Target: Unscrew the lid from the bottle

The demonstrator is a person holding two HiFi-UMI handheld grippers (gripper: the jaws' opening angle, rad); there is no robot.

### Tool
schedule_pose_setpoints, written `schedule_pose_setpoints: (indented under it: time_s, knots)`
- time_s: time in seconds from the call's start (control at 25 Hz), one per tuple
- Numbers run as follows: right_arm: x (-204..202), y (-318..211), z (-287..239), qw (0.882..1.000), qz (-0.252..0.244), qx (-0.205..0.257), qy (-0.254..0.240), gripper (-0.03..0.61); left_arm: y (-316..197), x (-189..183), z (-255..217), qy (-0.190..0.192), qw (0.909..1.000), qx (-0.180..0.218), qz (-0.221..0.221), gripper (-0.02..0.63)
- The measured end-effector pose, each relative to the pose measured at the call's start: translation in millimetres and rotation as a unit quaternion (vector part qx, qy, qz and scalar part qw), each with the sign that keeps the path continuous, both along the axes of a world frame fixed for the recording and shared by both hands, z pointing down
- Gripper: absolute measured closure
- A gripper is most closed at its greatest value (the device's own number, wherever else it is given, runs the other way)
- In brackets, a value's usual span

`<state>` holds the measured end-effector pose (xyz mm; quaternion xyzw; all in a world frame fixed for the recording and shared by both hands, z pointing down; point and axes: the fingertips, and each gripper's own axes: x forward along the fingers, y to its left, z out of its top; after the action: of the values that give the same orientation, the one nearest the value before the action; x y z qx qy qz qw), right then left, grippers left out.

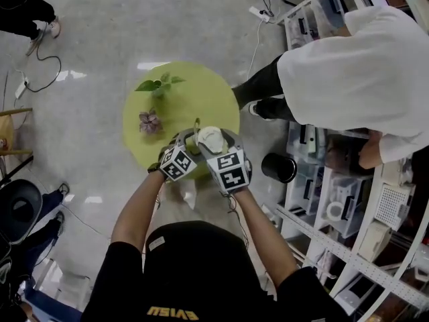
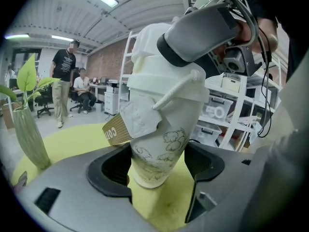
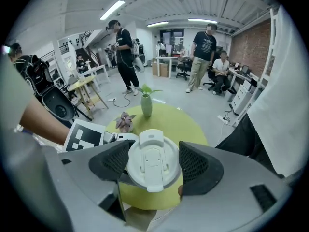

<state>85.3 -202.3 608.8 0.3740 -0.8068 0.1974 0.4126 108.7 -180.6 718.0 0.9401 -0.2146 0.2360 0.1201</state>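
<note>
At the centre of the head view, over the near edge of the round yellow-green worktop (image 1: 201,99), both grippers meet on the task's "bottle". It is really a paper coffee cup (image 2: 161,134) with a white plastic lid (image 3: 152,161).

The left gripper (image 2: 157,166) is clamped on the cup's lower body, one jaw pressing each side, evidently to keep the body from turning while the top is worked. Whether the cup's base rests on the worktop or hangs just above it I cannot tell. A brown cardboard sleeve (image 2: 115,129) juts out at the left of the cup in that gripper's view.

The right gripper (image 3: 154,167) reaches in from above and has its jaws pressed against opposite sides of the lid's rim, the hold needed to twist or pull it free. The lid appears seated on the cup, so I judge the removal not yet done.

A green vase (image 3: 146,105) and a small purple plant (image 3: 125,121) stand well apart from the cup, toward the upper part of the worktop in the head view, clear of both grippers.
</note>
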Motion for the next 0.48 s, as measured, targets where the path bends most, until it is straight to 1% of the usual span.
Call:
schedule_pose_setpoints:
  time_s: [0.12, 0.28, 0.48]
  knots:
    - [-2.6, 3.2, -0.3, 0.999, -0.045, -0.001, 0.0, 0.253, 1.2, -0.7, -0.6, 0.003, 1.0, 0.0, 0.001, 0.256]
    - [-3.8, 5.1, -1.1, 0.996, -0.092, -0.008, 0.009, 0.253, 1.0, 0.2, -1.6, 0.004, 1.0, 0.002, 0.002, 0.256]
    - [-5.2, 5.8, 0.0, 0.986, -0.165, -0.008, 0.018, 0.253, -0.9, 1.6, -1.5, 0.006, 1.0, 0.005, 0.004, 0.258]
